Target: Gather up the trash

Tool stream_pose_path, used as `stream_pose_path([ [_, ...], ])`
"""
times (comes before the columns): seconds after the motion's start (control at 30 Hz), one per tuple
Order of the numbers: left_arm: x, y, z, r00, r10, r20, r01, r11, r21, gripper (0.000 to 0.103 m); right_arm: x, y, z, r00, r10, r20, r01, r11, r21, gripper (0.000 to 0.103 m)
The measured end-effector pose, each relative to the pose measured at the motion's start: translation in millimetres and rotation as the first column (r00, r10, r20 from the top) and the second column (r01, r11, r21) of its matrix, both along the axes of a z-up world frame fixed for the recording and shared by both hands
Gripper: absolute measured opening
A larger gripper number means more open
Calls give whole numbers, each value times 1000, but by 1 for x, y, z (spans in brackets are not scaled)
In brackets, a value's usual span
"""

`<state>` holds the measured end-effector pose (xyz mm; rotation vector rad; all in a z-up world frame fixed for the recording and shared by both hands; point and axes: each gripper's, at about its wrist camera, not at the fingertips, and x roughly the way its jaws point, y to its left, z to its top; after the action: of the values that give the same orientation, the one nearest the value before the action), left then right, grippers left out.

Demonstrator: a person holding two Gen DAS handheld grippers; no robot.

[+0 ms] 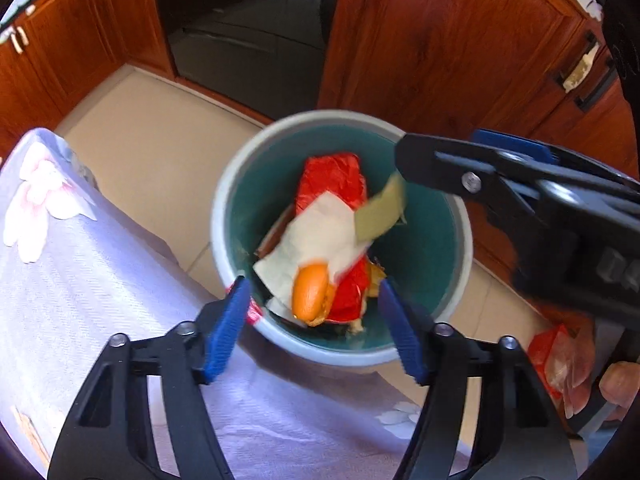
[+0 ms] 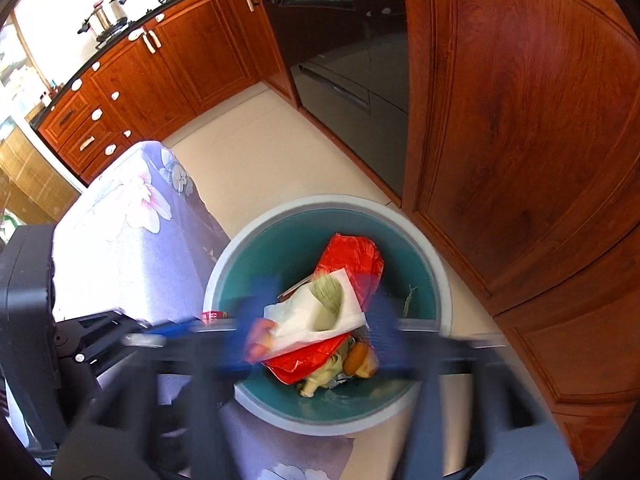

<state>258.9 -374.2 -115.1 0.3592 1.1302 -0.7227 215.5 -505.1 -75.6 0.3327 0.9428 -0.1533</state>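
Bin (image 1: 236,184) mouth open; table (image 1: 100,280) flanks it.

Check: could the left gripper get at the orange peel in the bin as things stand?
Probably yes: the left gripper is open directly above the bin, and the orange peel lies on top of the trash, uncovered.

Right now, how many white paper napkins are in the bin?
1: a white napkin lies on the red wrapper in the teal bin; more may be buried underneath.

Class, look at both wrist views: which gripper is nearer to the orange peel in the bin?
Left. The left gripper is open with the orange peel showing between its fingers, over the bin's near rim. The right gripper reaches in toward the far rim, above a falling leaf.
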Motion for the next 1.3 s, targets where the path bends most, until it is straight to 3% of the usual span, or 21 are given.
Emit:
stream_pose_path([
  [0.2, 0, 11, 18, 997, 59, 58, -58, 998, -17, 98, -2, 2, 7, 1000, 2, -10, -2, 1000, 3, 87],
  [0.63, -24, 35, 59, 989, 106, 106, -100, 993, -56, 99, -38, 16, 44, 1000, 2, 26, 0, 999, -46, 96],
  [0.93, -61, 68, 94, 978, 124, 168, -110, 990, -91, 99, -82, 37, 75, 999, 9, 50, -5, 997, -78, 96],
  [1.3, -120, 127, 124, 958, 165, 233, -147, 985, -94, 99, -136, 80, 89, 1000, 23, -17, -25, 990, -135, 96],
])
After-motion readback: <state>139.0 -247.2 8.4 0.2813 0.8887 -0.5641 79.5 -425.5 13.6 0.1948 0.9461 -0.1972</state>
